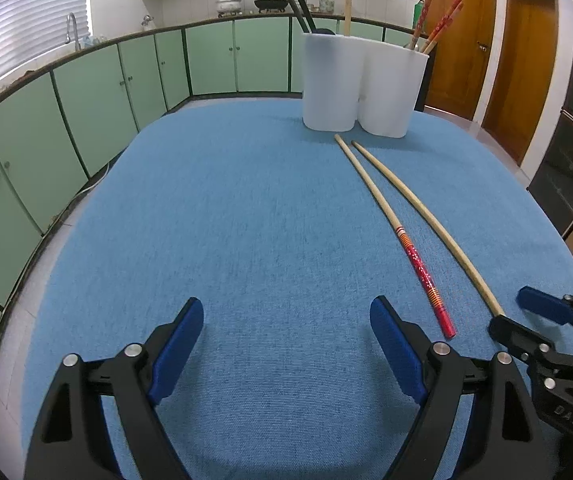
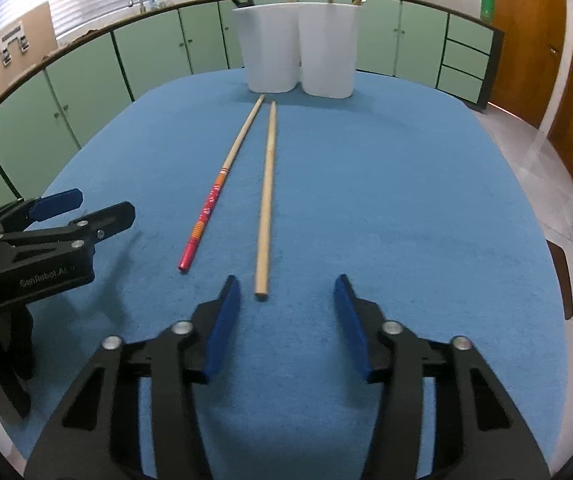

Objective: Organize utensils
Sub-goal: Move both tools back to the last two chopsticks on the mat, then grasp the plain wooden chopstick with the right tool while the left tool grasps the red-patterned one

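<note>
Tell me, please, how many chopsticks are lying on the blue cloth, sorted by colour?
Red-patterned chopstick: 1
Plain wooden chopstick: 1
Total: 2 on the blue cloth; those standing in the white holder are not counted.

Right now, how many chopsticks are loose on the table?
2. The red-handled chopstick lies on the left, the plain wooden chopstick beside it on the right, tips toward the white holder. Others stand in the holder, uncounted.
</note>
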Action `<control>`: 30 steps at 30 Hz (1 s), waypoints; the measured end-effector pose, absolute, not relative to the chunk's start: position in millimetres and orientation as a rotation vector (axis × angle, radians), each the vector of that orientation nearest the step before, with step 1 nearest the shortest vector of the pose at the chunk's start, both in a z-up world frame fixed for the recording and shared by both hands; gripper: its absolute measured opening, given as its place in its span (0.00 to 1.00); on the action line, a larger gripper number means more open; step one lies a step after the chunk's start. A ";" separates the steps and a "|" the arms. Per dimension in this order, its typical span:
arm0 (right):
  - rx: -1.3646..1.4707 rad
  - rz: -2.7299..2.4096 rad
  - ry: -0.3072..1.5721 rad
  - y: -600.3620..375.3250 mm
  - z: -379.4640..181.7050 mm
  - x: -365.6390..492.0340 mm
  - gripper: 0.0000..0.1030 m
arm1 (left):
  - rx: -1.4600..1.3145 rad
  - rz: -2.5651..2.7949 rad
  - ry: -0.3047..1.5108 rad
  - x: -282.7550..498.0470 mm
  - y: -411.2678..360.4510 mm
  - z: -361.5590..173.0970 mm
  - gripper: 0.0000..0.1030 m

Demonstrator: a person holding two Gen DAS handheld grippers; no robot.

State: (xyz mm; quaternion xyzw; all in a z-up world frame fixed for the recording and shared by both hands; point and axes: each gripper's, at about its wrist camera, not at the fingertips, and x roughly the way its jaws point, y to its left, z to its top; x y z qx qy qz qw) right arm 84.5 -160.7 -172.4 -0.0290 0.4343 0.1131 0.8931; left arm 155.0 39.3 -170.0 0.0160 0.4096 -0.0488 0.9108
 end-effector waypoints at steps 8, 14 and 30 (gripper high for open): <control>-0.071 0.264 0.892 -154.4 -171.1 87.2 0.06 | 0.049 -0.093 0.847 155.6 34.7 -170.7 0.81; -0.030 0.202 0.867 -173.6 -166.8 81.6 0.06 | 0.038 -0.130 0.841 152.0 20.0 -168.2 0.81; 0.052 0.155 0.899 -209.9 -174.2 85.6 0.06 | 0.087 -0.192 0.901 152.0 -30.6 -179.1 0.67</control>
